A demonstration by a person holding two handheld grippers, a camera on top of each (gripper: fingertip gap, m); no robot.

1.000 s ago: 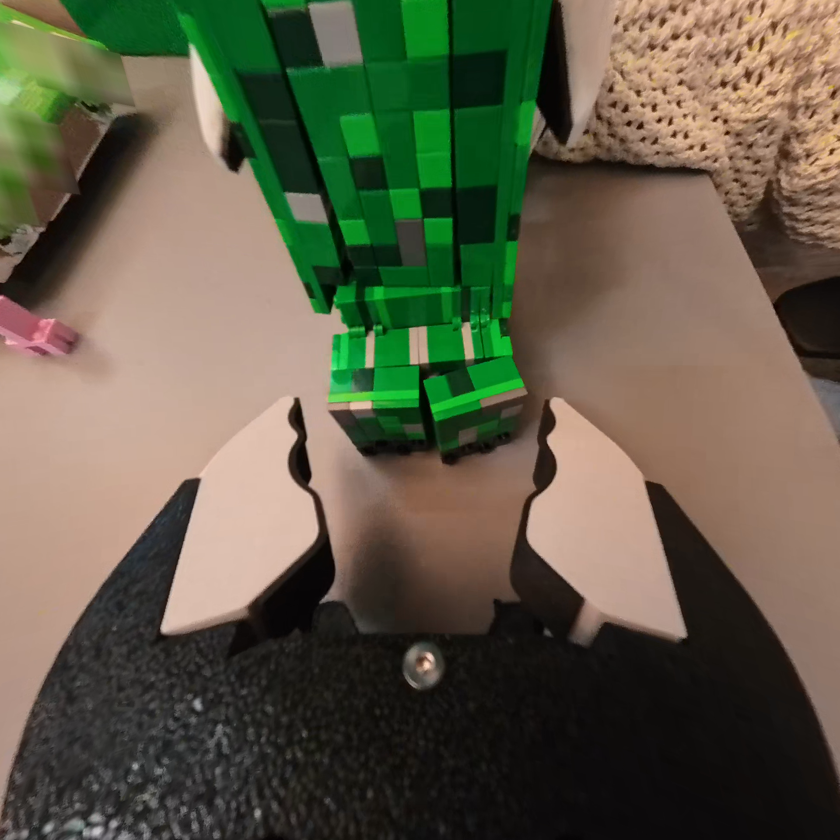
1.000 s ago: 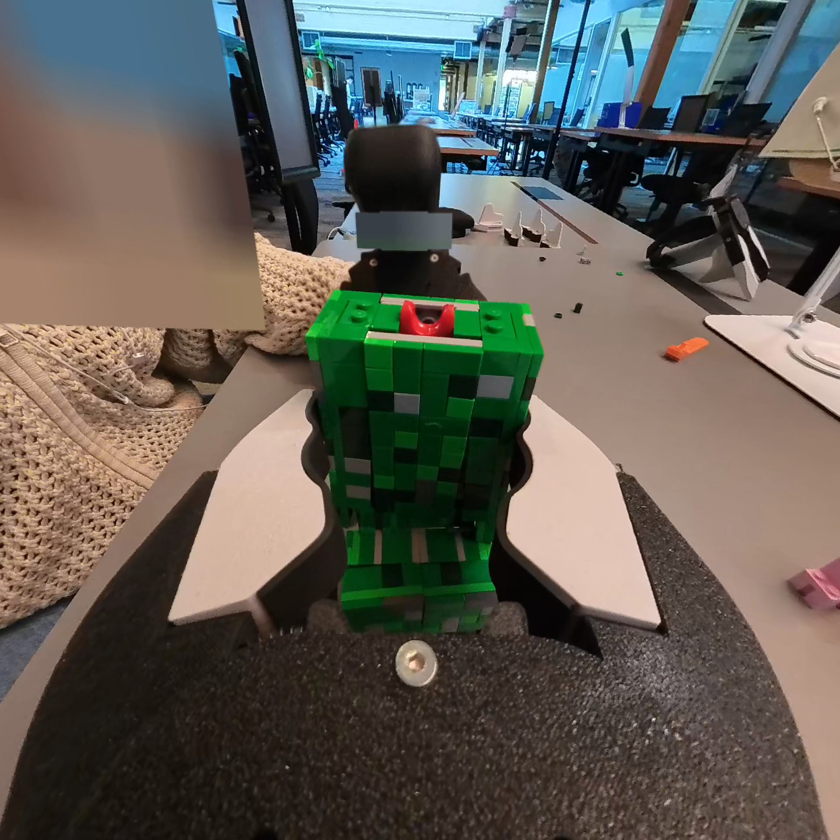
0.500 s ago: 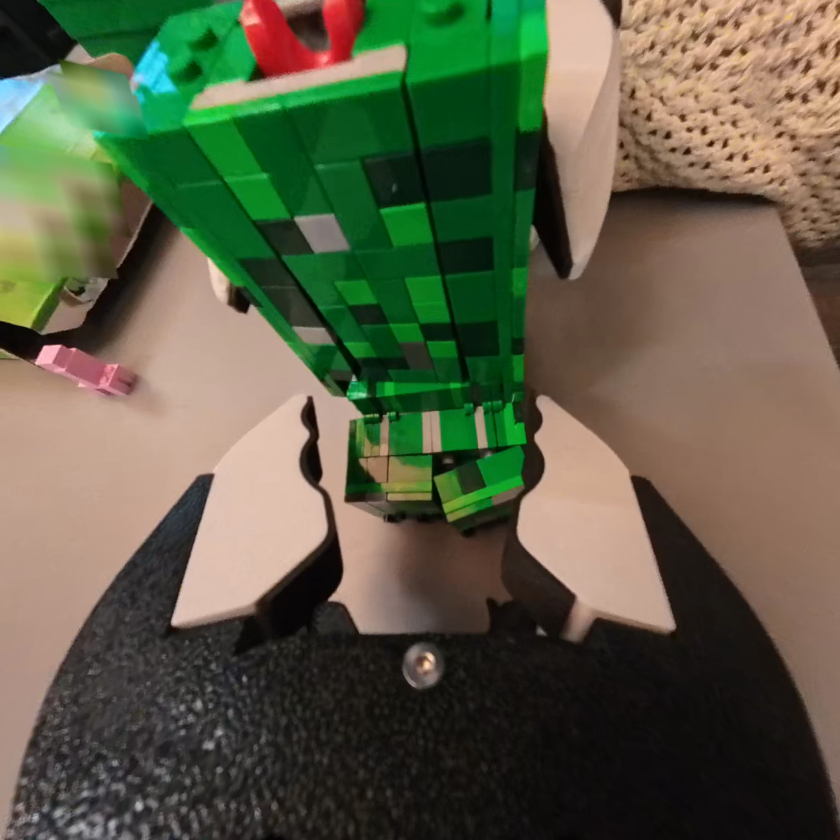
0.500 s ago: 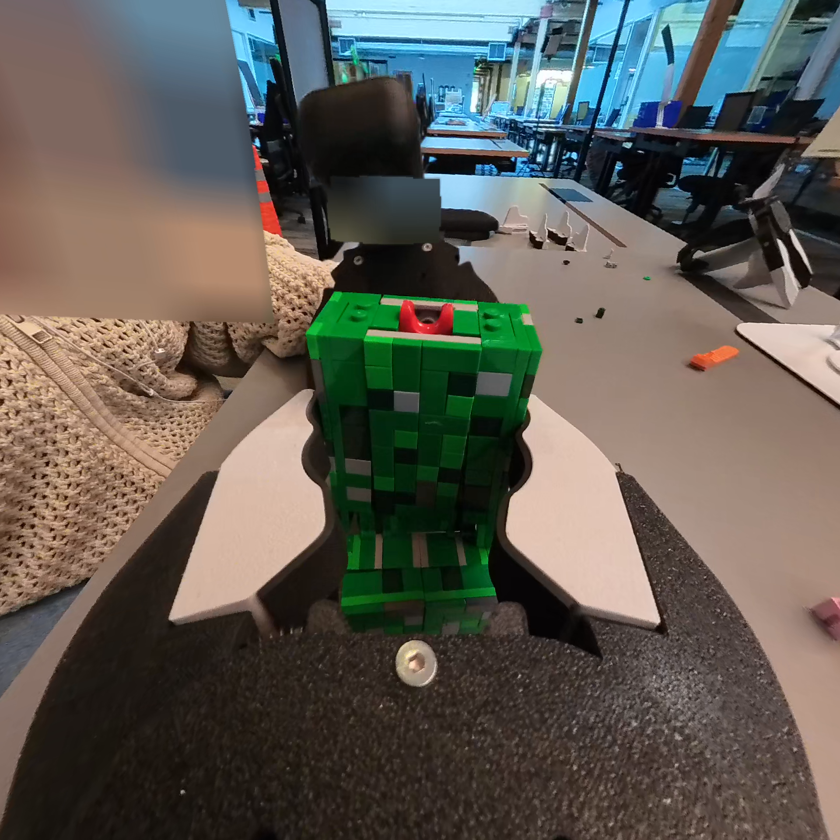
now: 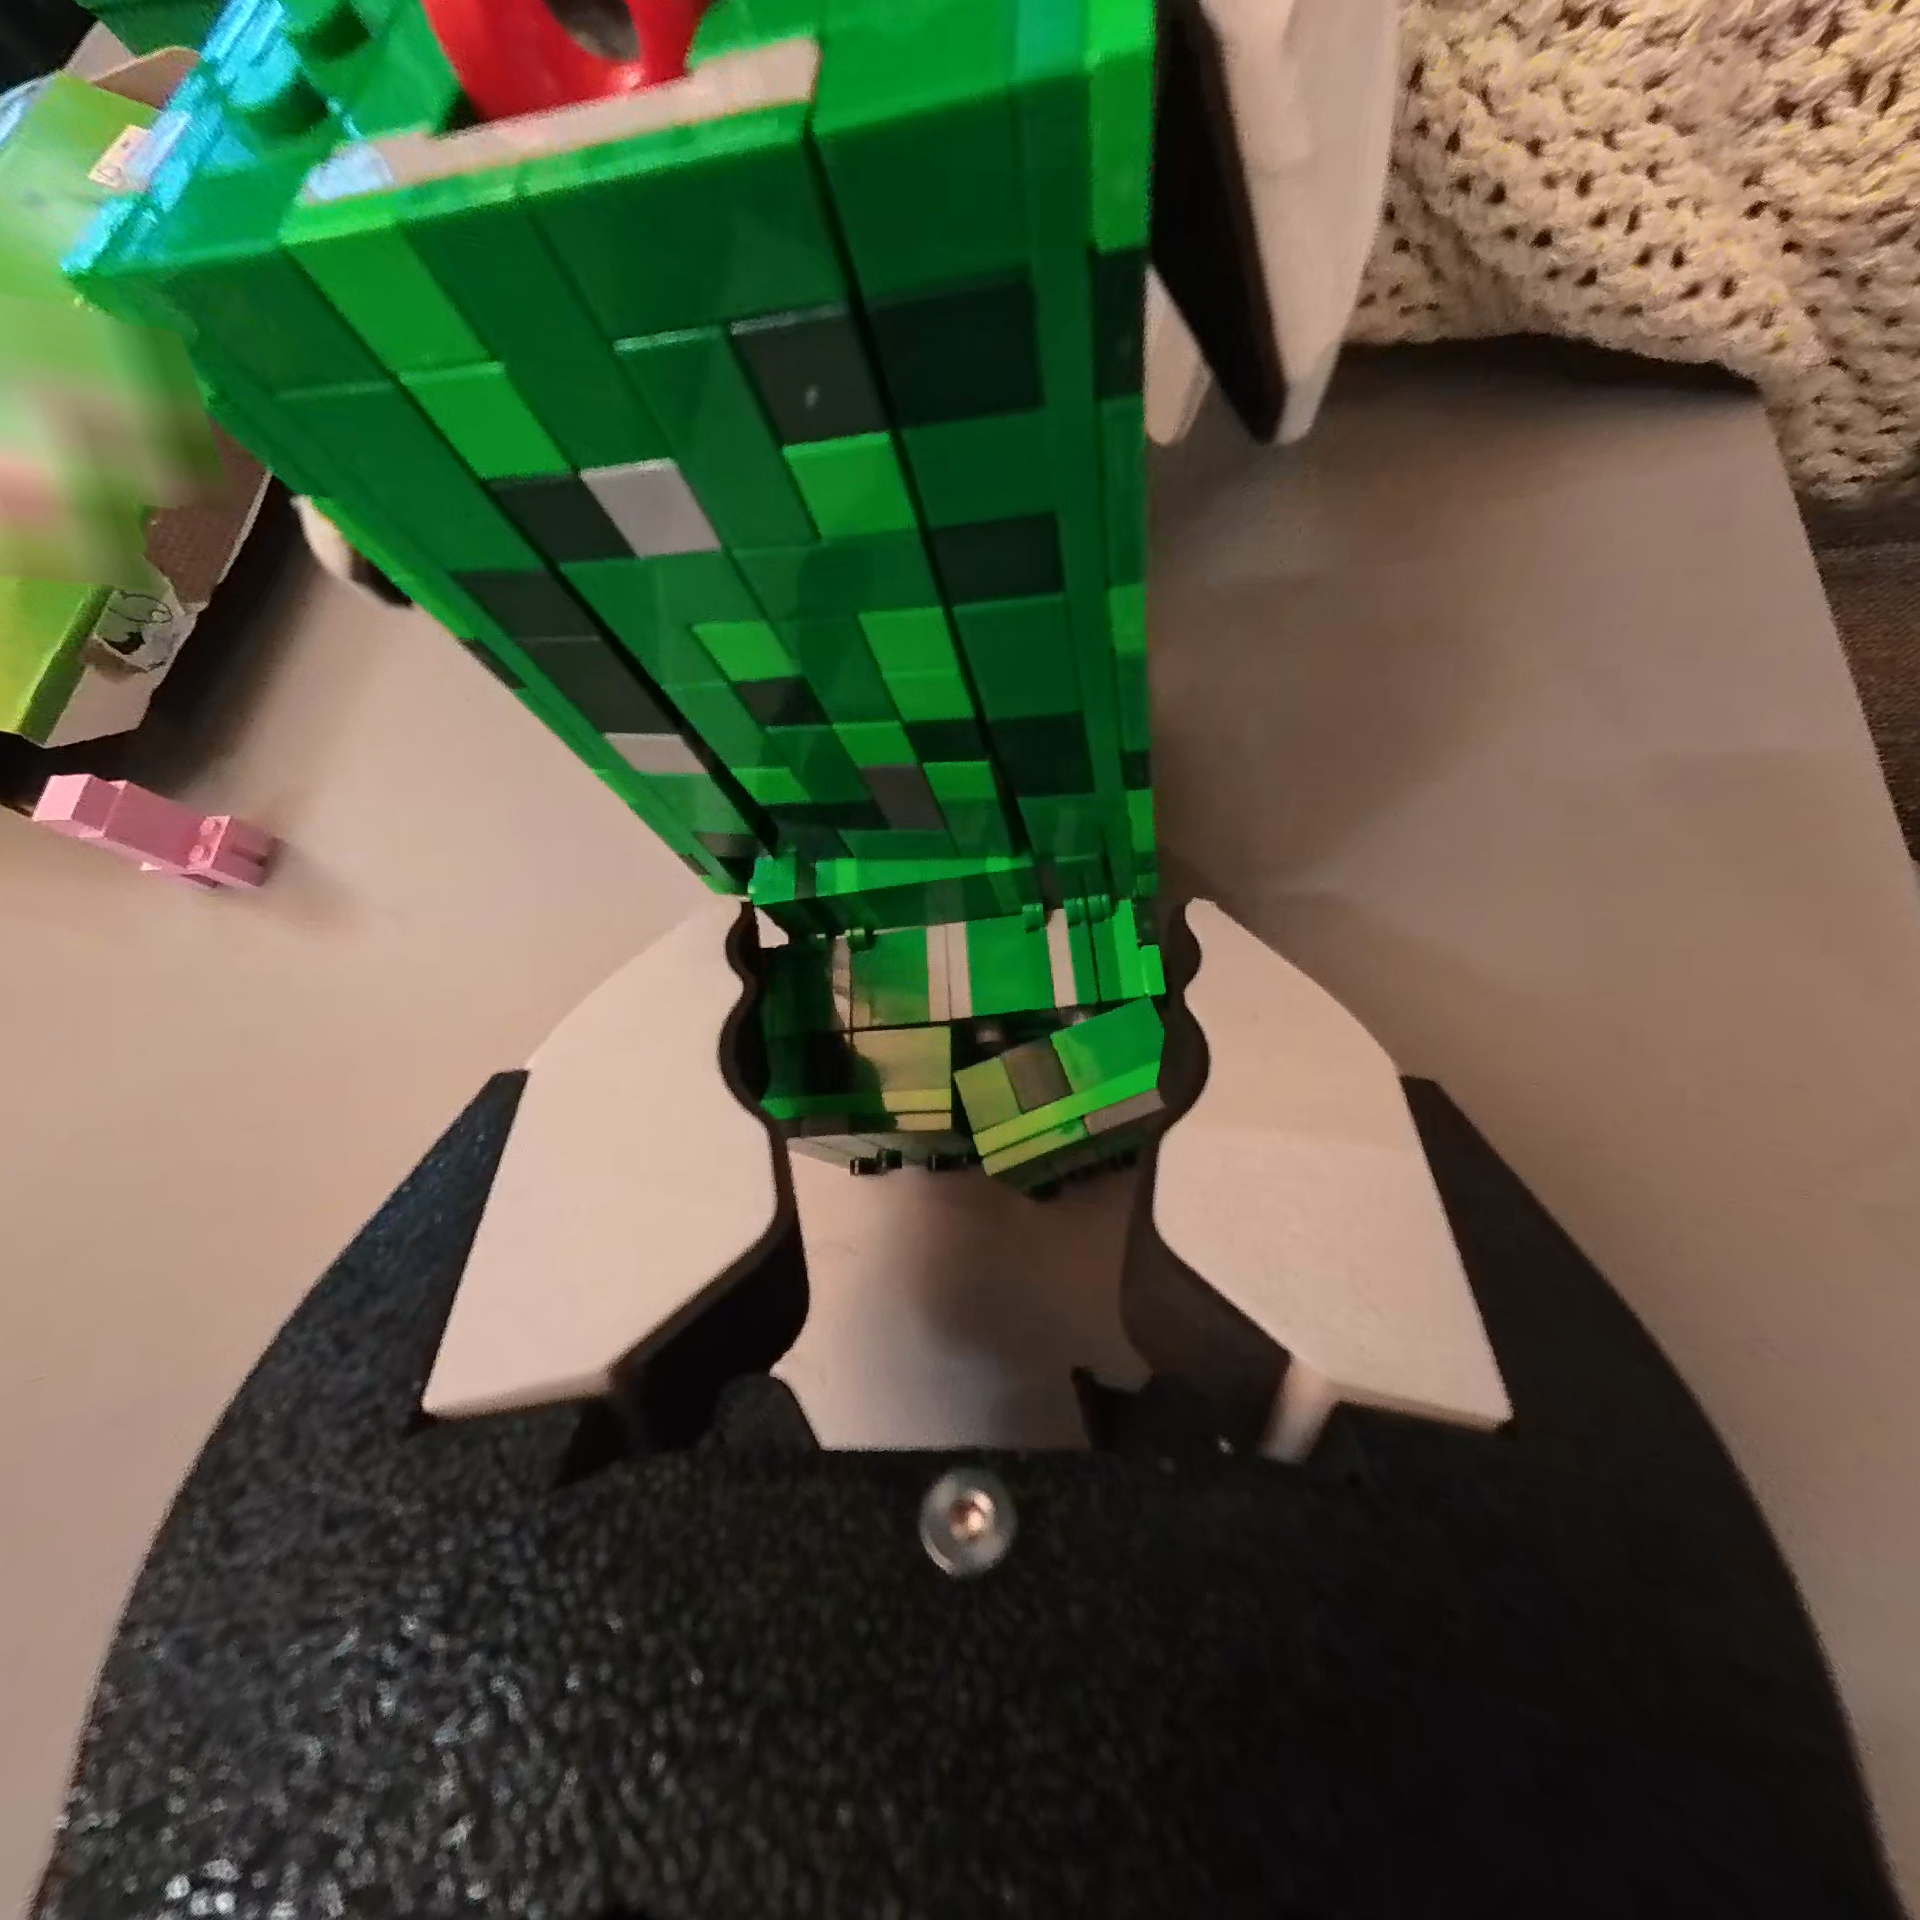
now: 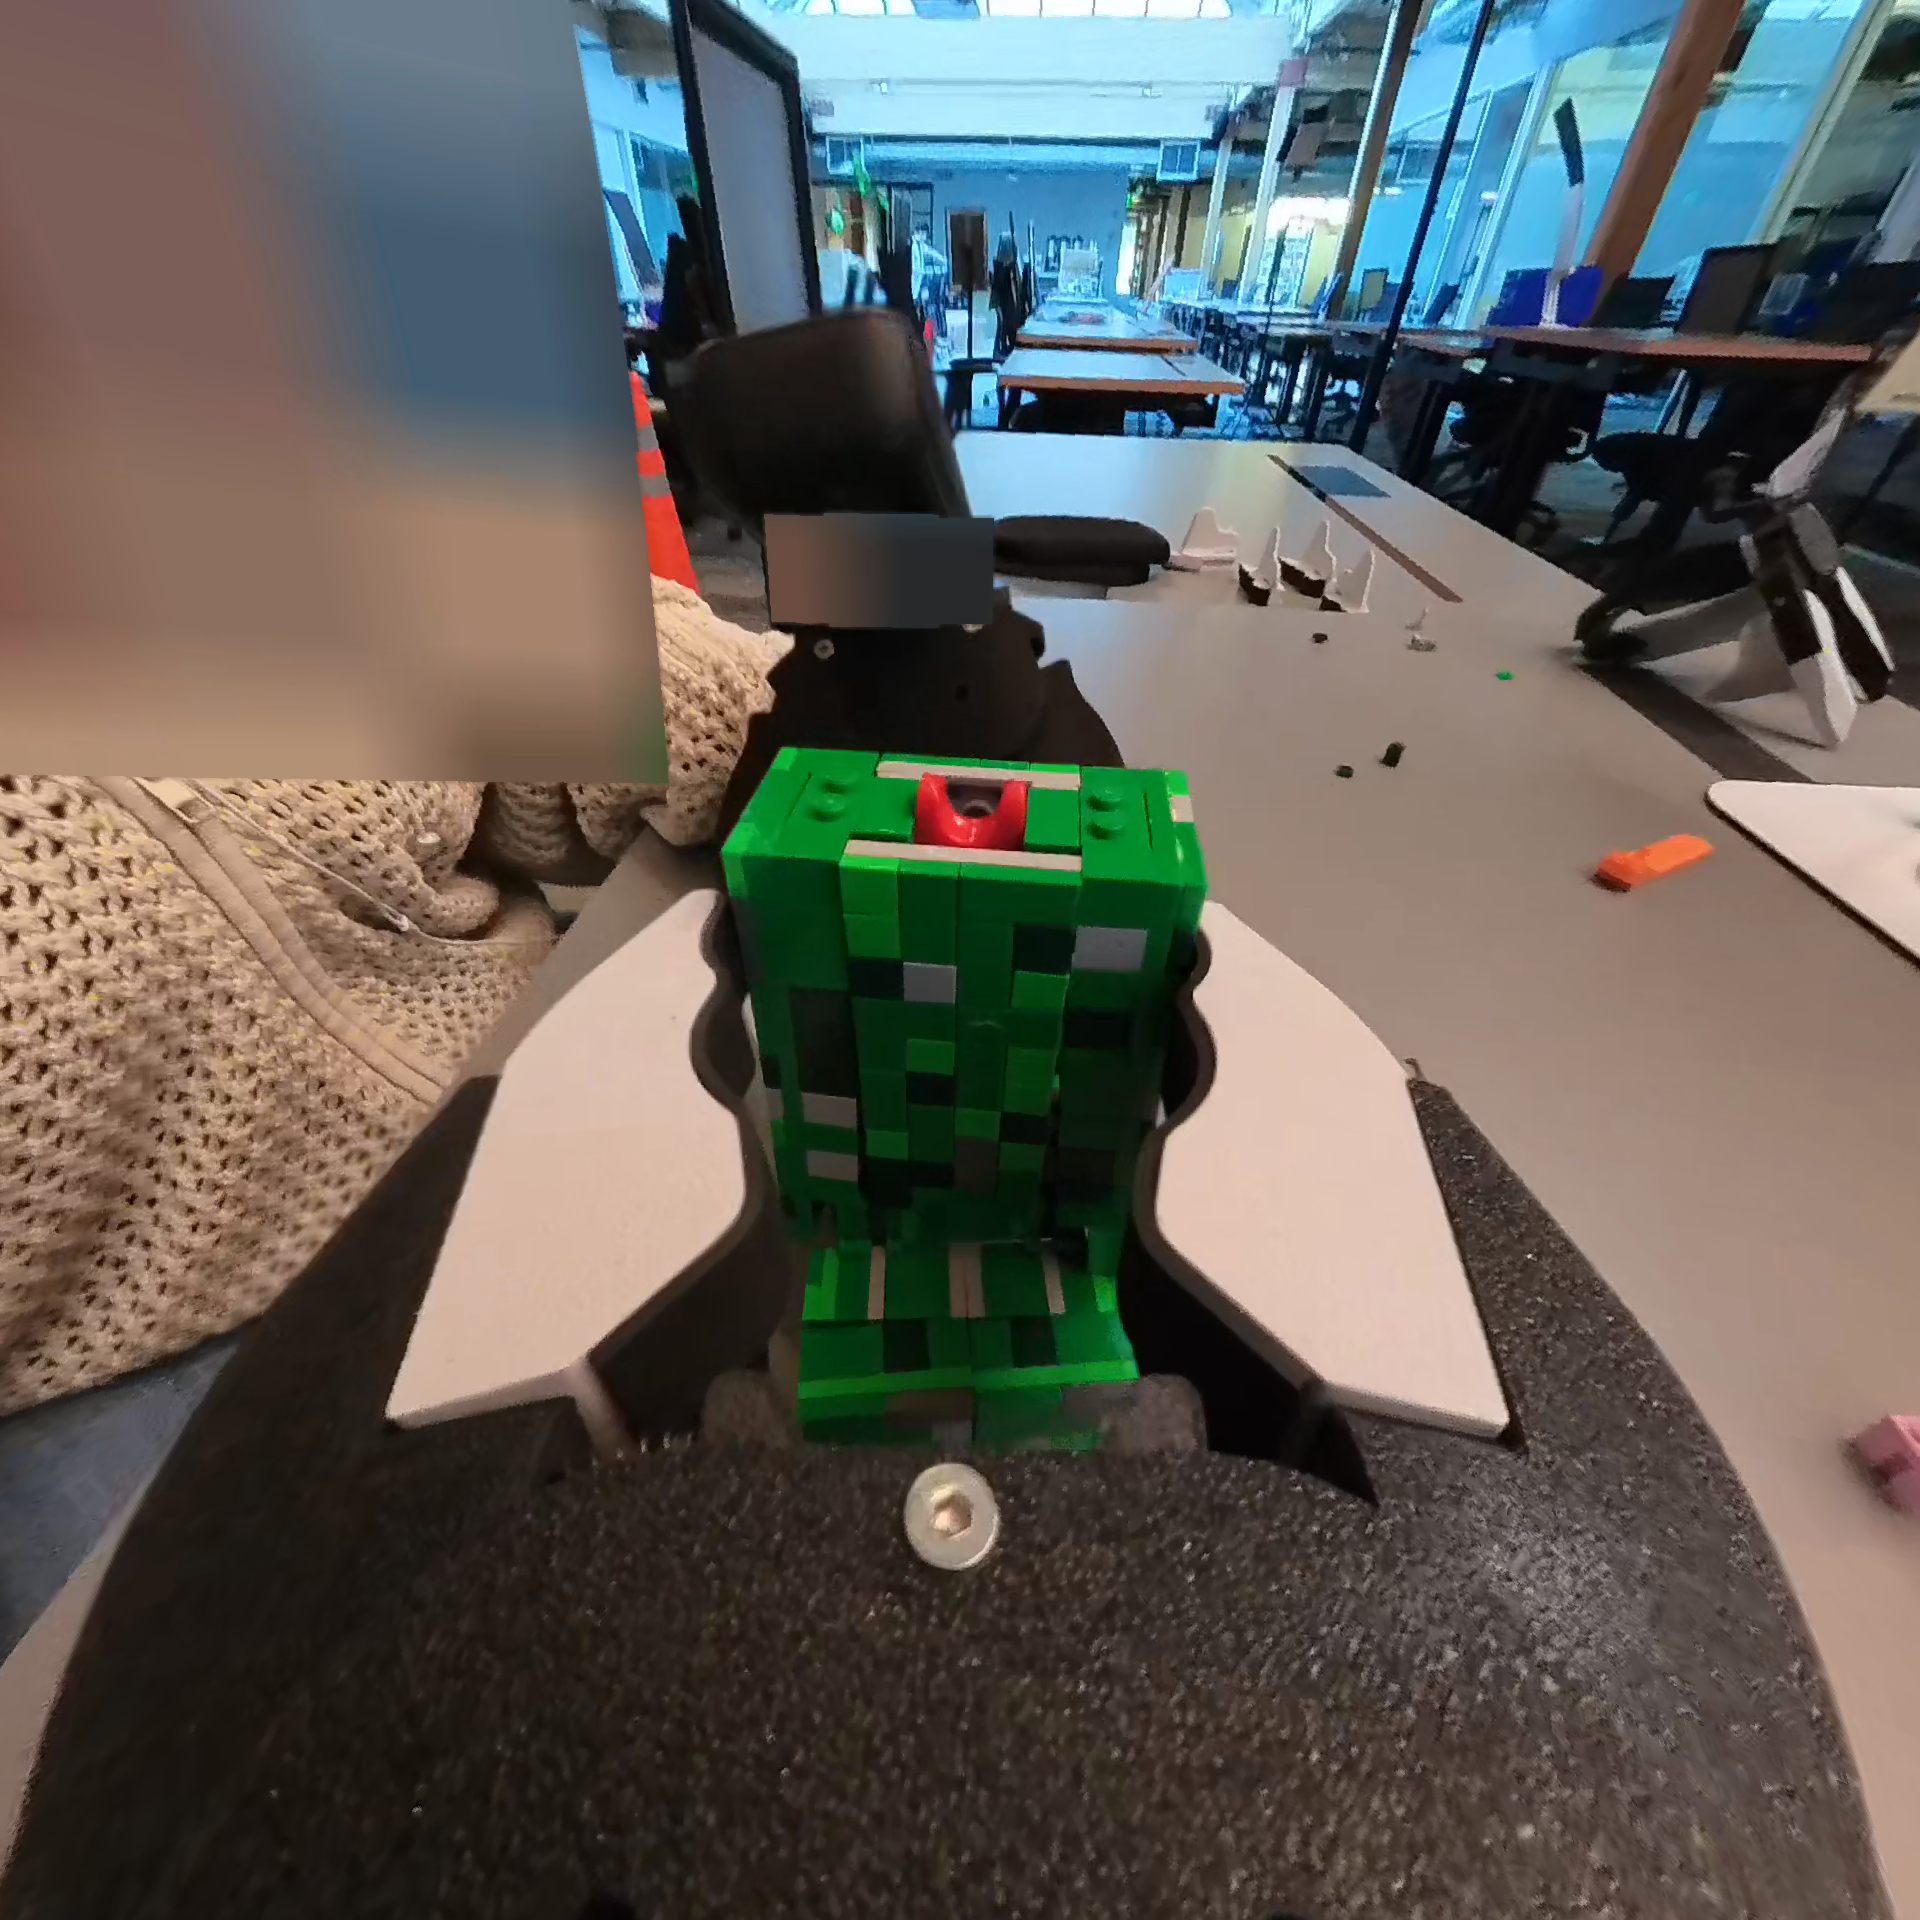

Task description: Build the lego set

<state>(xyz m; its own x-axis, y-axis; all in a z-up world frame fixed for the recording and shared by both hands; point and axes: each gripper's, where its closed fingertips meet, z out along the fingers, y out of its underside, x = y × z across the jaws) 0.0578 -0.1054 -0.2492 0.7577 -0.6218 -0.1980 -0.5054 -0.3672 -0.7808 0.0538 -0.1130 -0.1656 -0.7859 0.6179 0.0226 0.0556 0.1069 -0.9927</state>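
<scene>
Green blocky lego figure [image 6: 961, 1049]; red-topped

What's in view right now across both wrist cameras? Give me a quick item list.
Lego figure: 1, green with grey and dark tiles, upright between the right gripper's fingers.
Red piece: 1, red, in the figure's top.
Pink brick: 1, pink, on the table.
Orange piece: 1, orange, on the table.
Box: 1, green, table edge.
Table: 1, grey.
Knit sleeve: 1, cream, beside the table.
Right gripper: 1, shut on the figure's body.
Left gripper: 1, fingers either side of the figure's feet.
</scene>
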